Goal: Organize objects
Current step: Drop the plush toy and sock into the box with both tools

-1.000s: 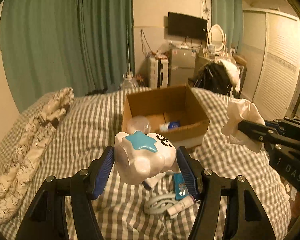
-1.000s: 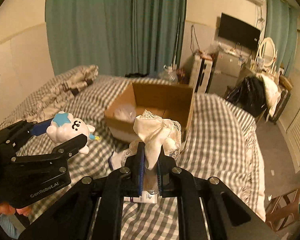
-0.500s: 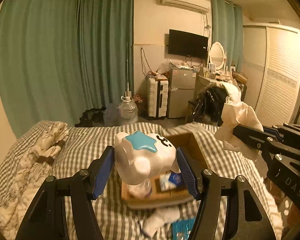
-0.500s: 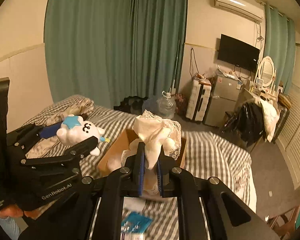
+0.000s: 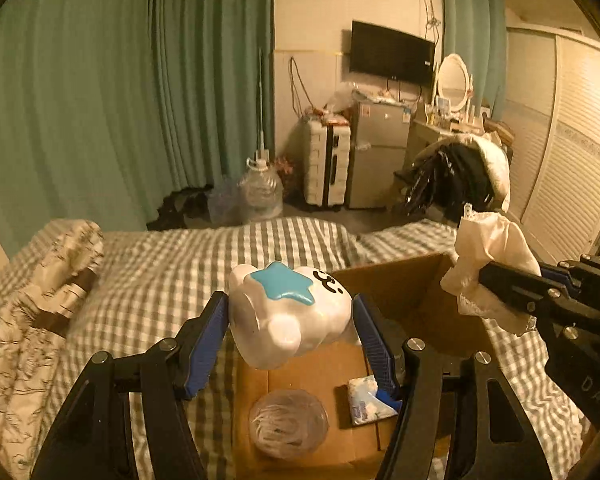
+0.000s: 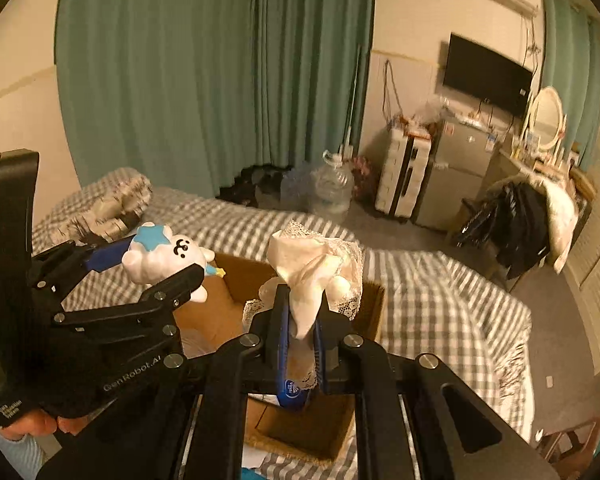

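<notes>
My left gripper [image 5: 290, 320] is shut on a white plush toy [image 5: 288, 316] with a blue star, held above the open cardboard box [image 5: 396, 292] on the checked bed. The toy also shows in the right wrist view [image 6: 164, 256]. My right gripper [image 6: 300, 320] is shut on a cream lace cloth [image 6: 312, 272], also above the box [image 6: 372, 312]; the cloth shows at the right of the left wrist view [image 5: 492, 264]. Inside the box lie a clear round container [image 5: 288, 422] and a small blue-white packet [image 5: 366, 398].
A folded patterned quilt [image 5: 40, 304] lies on the bed's left side. Beyond the bed stand a water jug [image 5: 260, 192], a white suitcase [image 5: 326, 168], a small fridge [image 5: 378, 152] and a chair with dark clothes [image 5: 456, 180]. Green curtains hang behind.
Both grippers have moved forward and over the box with their loads; the box now lies directly below them instead of ahead. Both stay shut.
</notes>
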A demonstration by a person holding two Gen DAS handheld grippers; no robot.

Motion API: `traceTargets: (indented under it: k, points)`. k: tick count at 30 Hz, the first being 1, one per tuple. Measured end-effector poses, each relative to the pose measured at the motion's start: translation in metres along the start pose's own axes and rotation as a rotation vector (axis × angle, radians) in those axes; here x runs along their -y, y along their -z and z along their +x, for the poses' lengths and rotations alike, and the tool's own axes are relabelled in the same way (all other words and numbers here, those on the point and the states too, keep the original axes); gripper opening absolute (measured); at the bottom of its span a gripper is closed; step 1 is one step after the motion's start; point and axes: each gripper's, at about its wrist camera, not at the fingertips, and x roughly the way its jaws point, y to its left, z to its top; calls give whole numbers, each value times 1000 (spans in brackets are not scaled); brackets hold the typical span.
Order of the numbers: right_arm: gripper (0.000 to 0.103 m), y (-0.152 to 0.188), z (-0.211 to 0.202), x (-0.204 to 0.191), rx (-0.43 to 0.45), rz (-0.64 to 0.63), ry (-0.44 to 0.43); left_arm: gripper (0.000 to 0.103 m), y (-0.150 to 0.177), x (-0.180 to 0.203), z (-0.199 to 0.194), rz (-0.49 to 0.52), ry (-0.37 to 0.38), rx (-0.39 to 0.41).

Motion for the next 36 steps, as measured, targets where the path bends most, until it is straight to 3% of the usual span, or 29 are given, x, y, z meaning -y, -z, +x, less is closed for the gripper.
traceTargets:
  k: [10, 13, 14, 16, 17, 18, 25, 31, 36]
  points:
    - [10, 24, 60, 15, -71, 20, -17, 65, 25, 7, 45, 79, 40, -52]
    - [14, 30, 67, 20, -74, 34, -29, 67, 29, 11, 47, 91, 58, -67]
    - [22, 31, 67, 22, -71, 41, -29, 69, 31, 12, 47, 94, 61, -72]
    - [38, 32, 62, 25, -59, 57, -29, 97, 29, 12, 43, 89, 45, -70]
    - [48, 31, 59, 26, -52, 62, -22, 102, 27, 11, 39, 80, 24, -60]
    - [54, 29, 53, 28, -43, 68, -10, 103, 25, 9, 31, 64, 12, -38]
    - [60, 11, -18, 32, 43, 80, 28, 103, 4, -8, -30, -19, 31, 12]
    - [65, 0, -95, 18, 106, 46, 42, 103, -8, -13, -106, -33, 19, 59]
    - [69, 4, -162, 5, 146, 28, 48, 103, 0, -9, -169, -18, -17, 87]
